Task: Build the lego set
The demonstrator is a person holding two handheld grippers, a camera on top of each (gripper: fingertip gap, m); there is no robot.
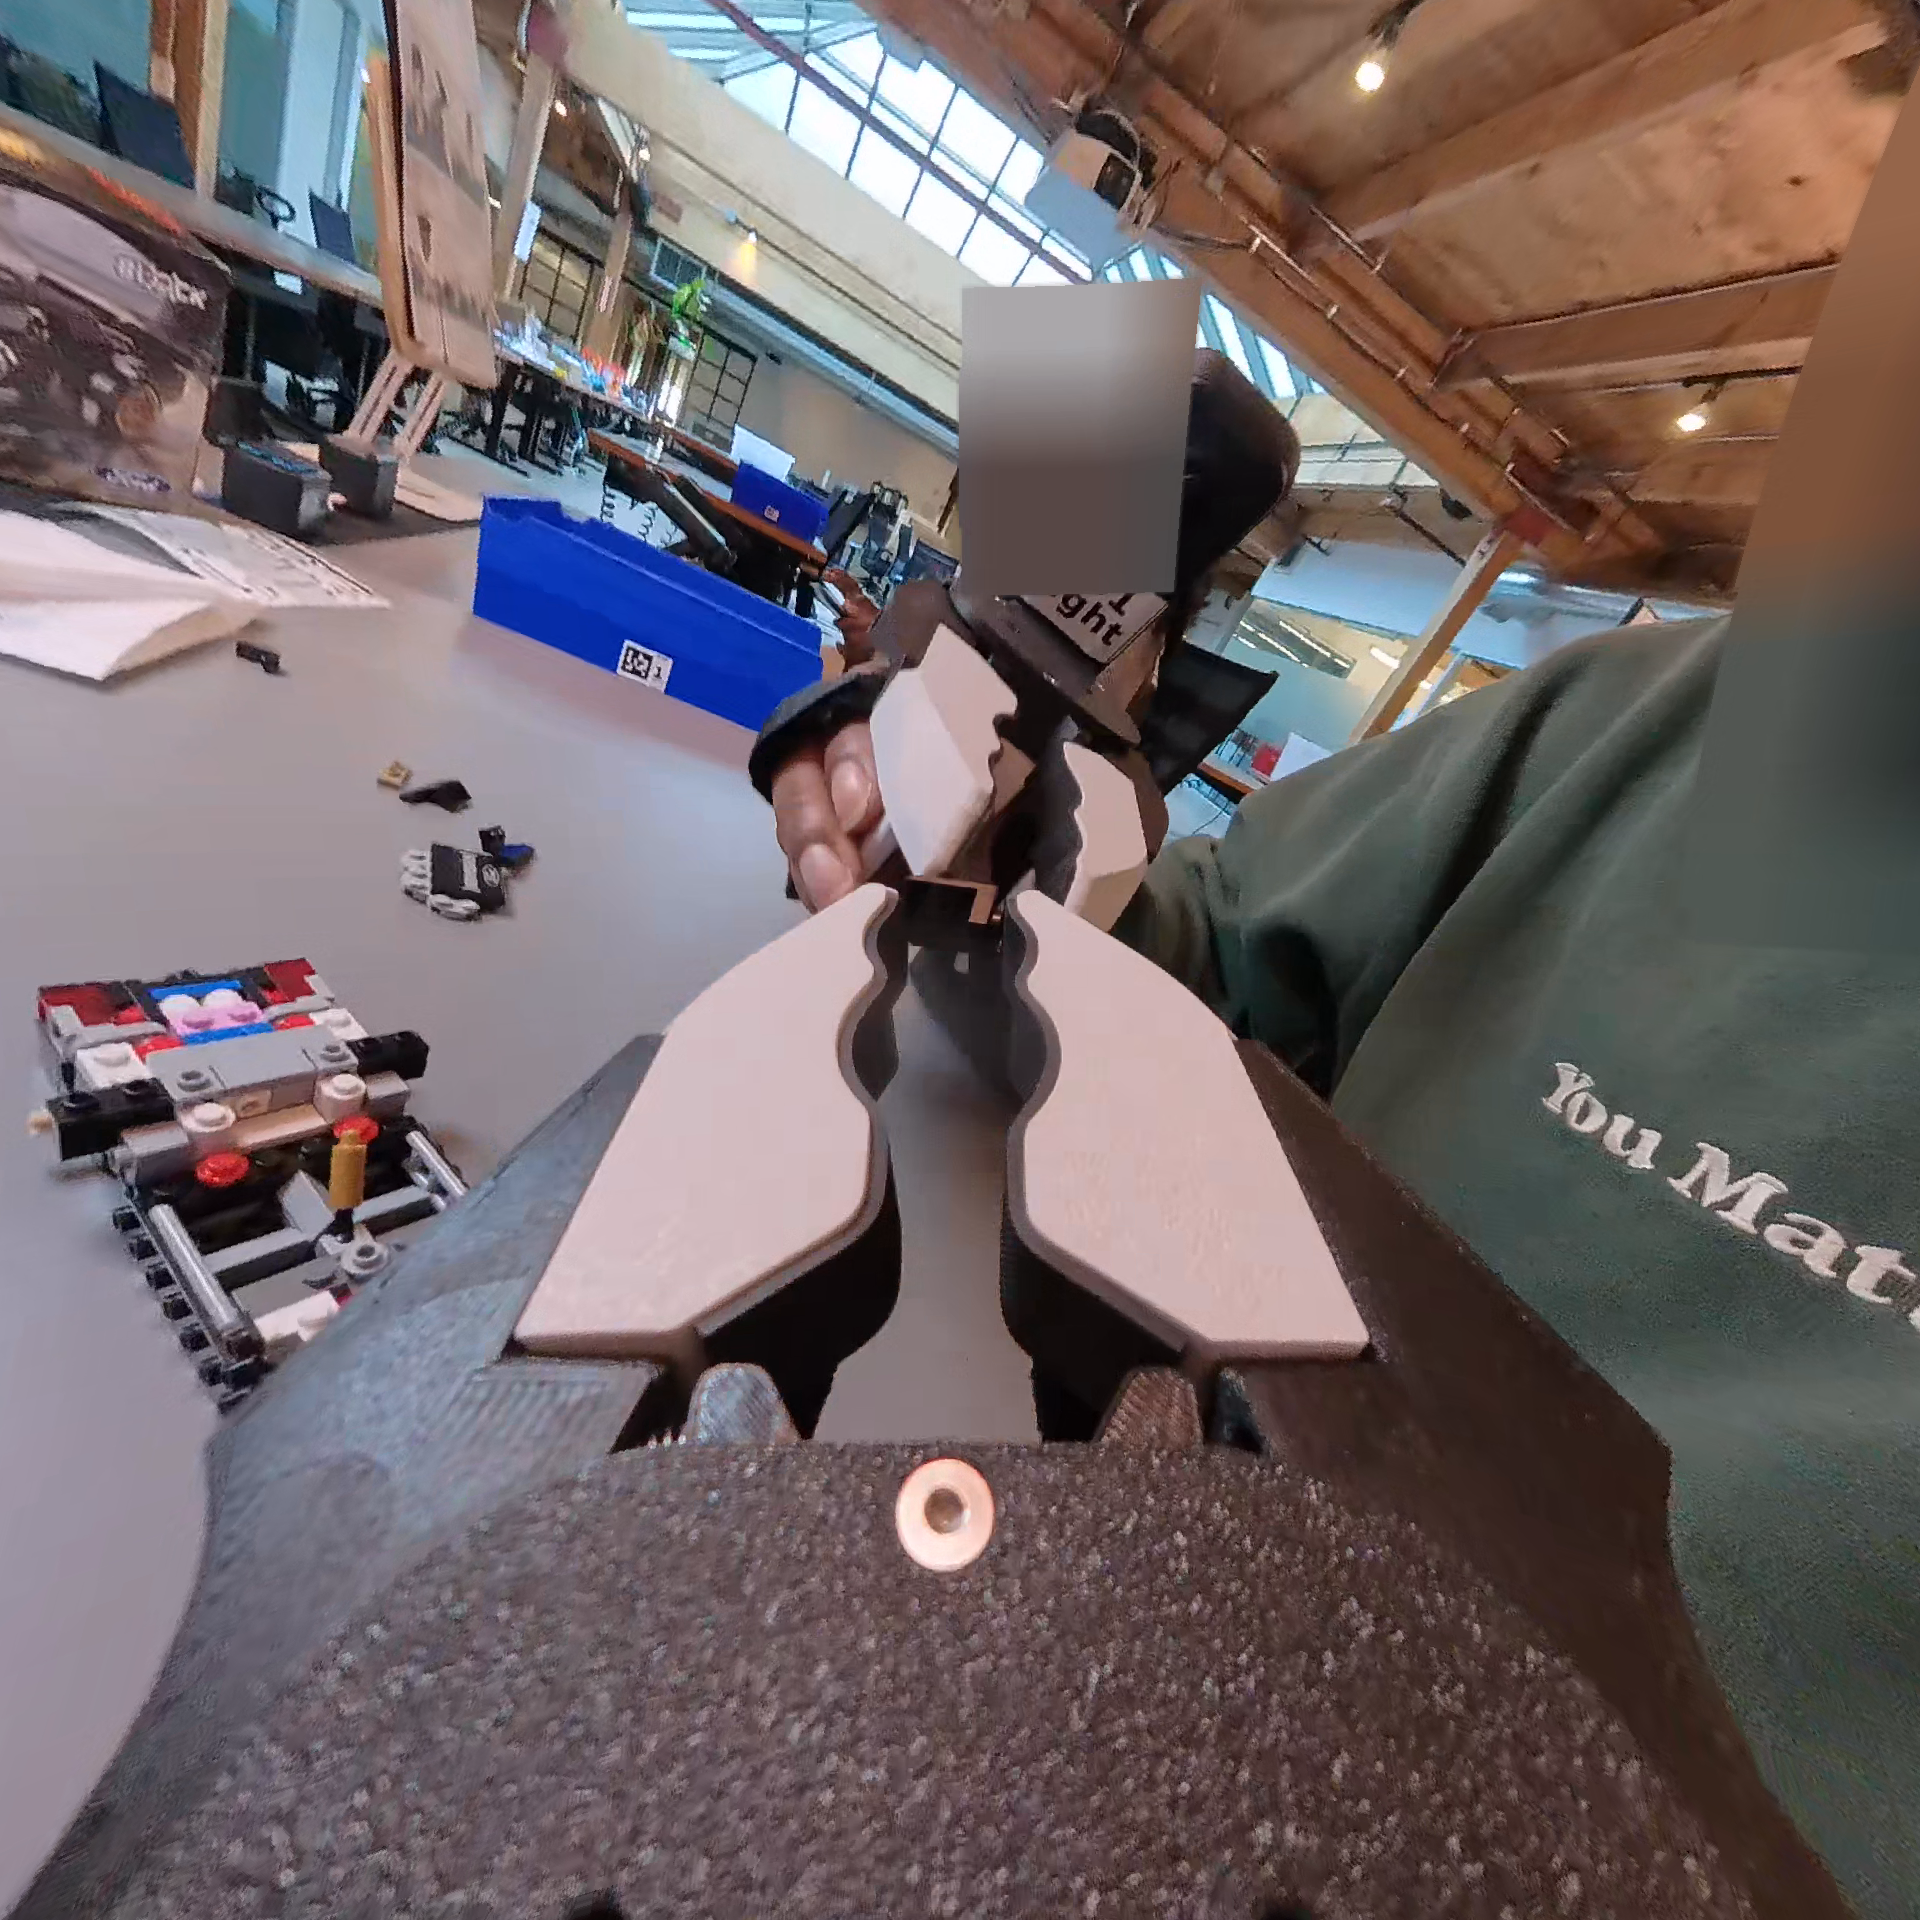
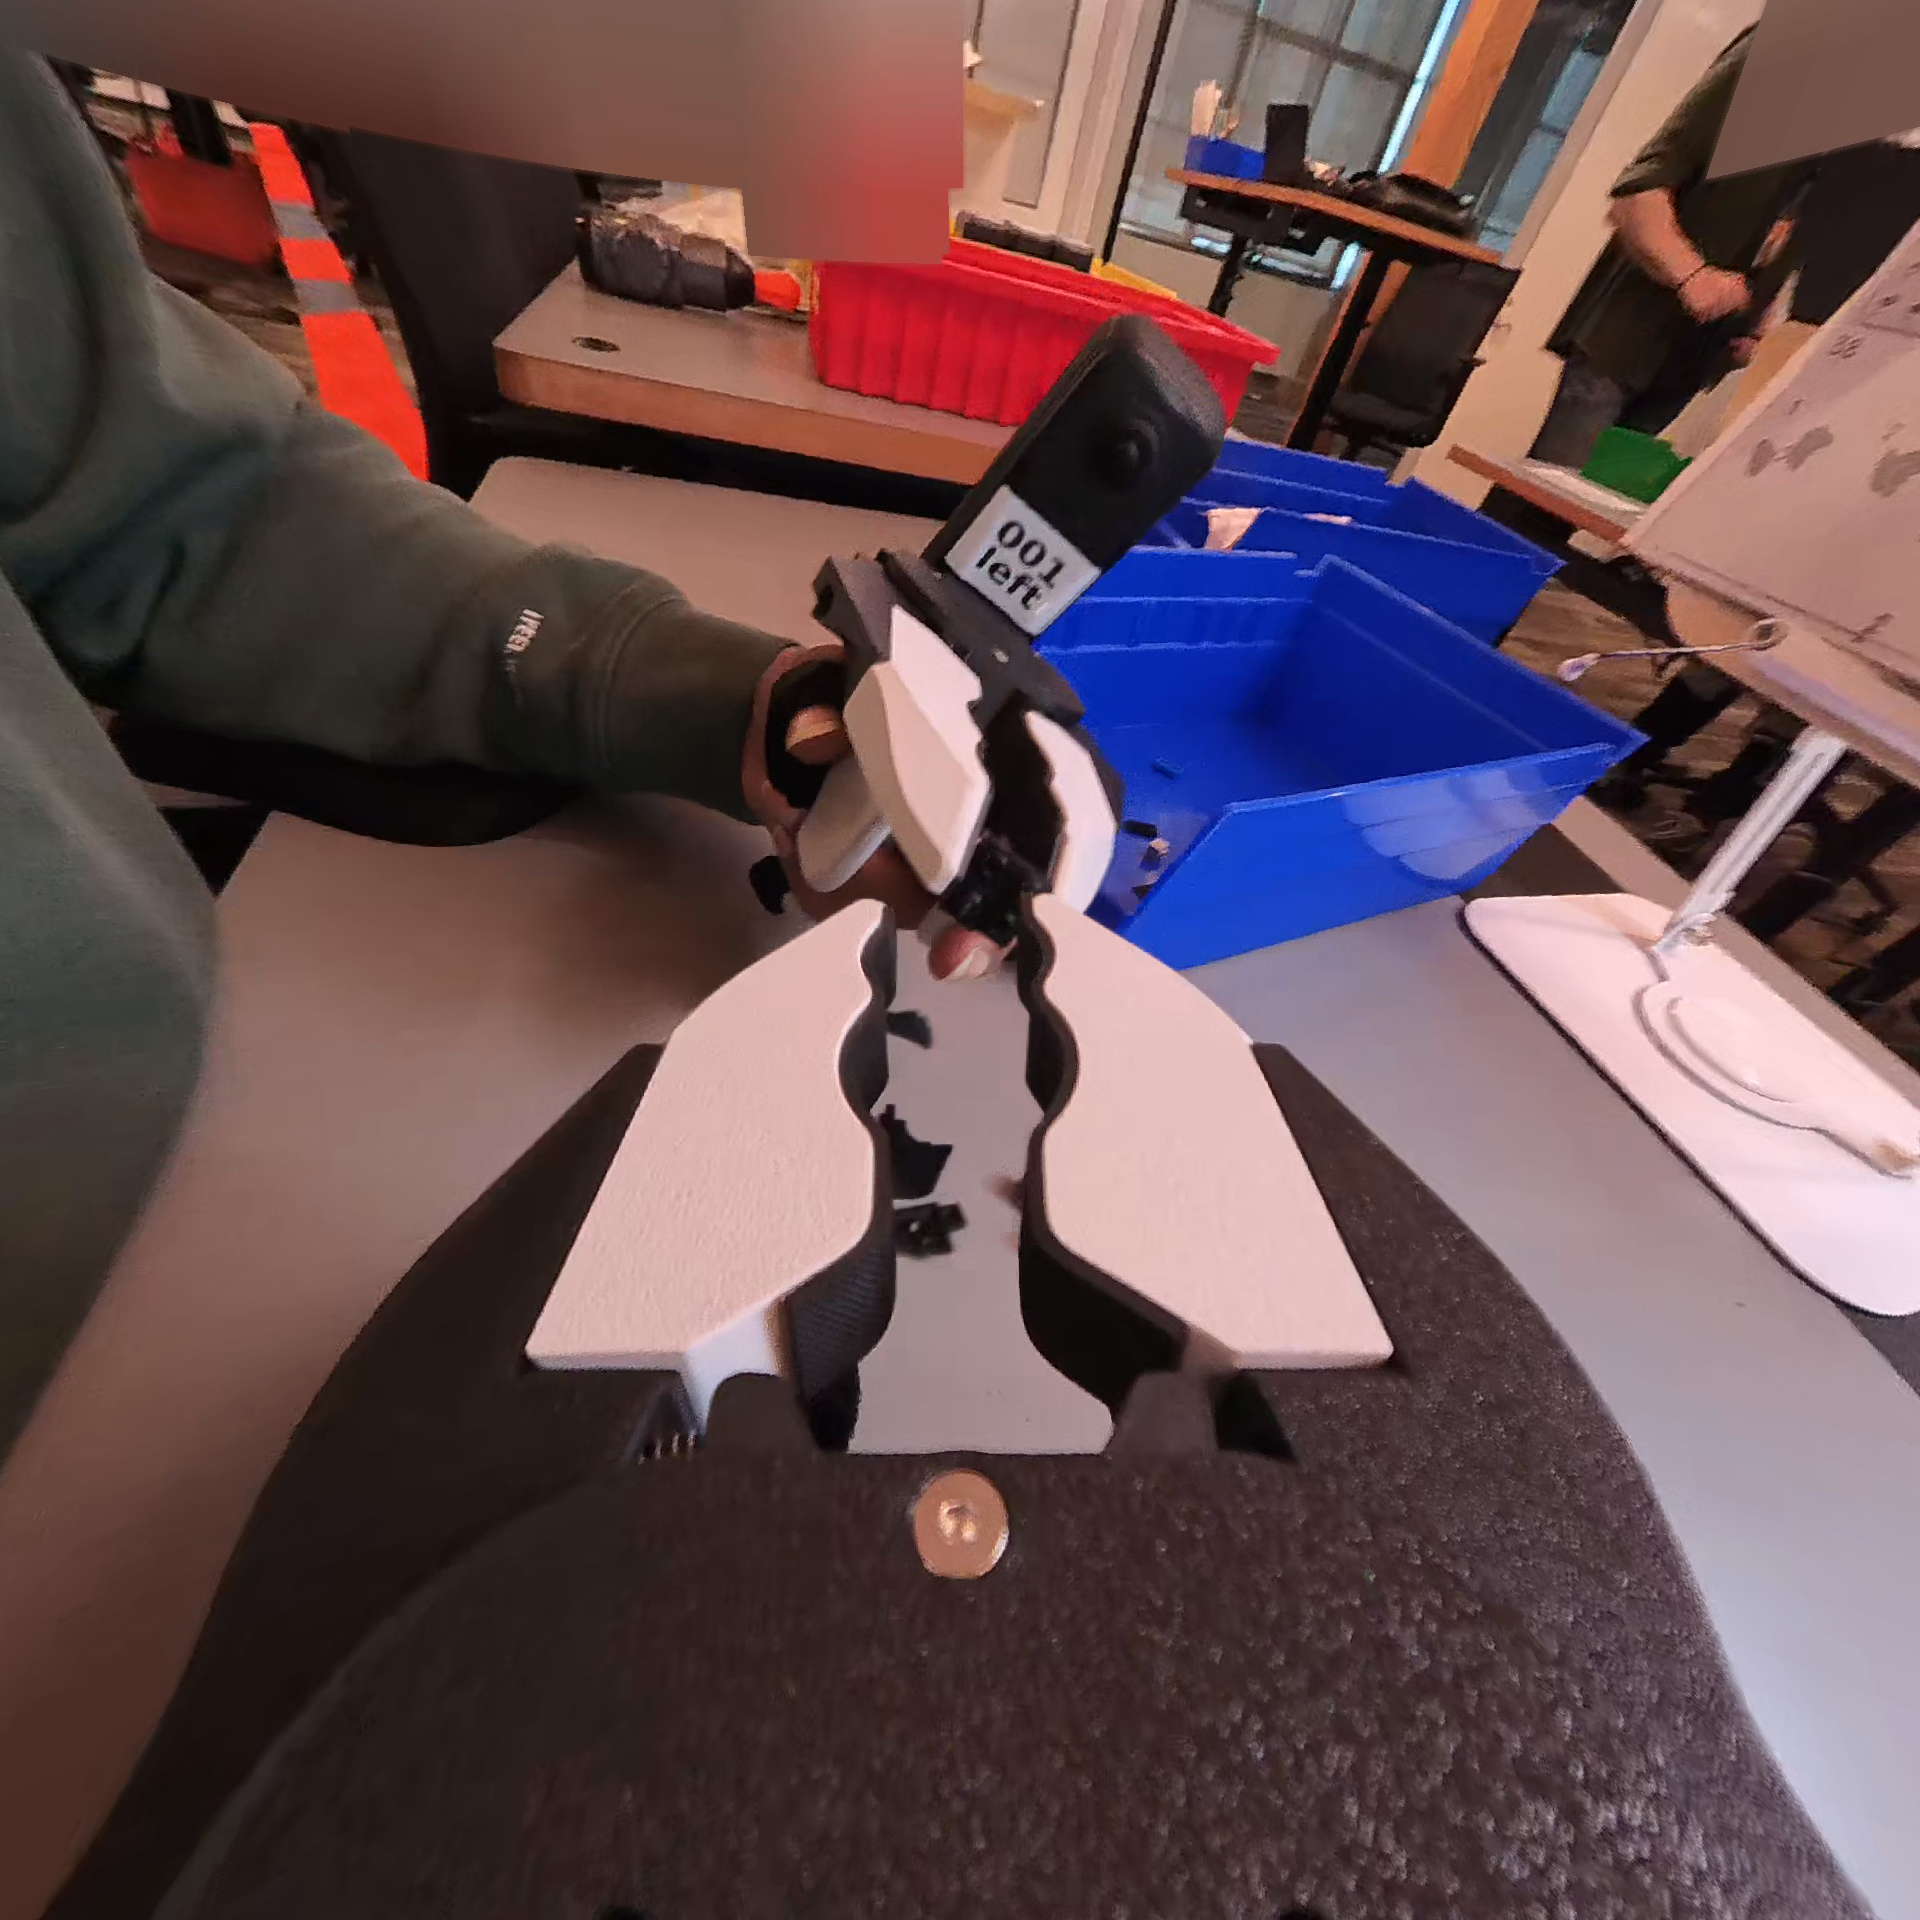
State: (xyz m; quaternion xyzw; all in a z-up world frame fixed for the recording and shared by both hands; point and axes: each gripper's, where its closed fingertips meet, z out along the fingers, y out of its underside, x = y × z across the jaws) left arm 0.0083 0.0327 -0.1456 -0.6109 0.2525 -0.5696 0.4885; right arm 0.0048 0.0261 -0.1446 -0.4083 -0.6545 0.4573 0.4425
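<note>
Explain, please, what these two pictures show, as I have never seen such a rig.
There is no robot: a person in a green sweatshirt holds a two-finger gripper in each hand. A camera on each gripper looks along its white fingers. The left wrist view belongs to the left gripper, the right wrist view to the right gripper; each also shows the other facing it. Their tips meet above the grey table at a small black piece, which the left gripper seems to clamp; whether the right one grips it is unclear. On the table lie a brick model, loose pieces and a blue bin.
</note>
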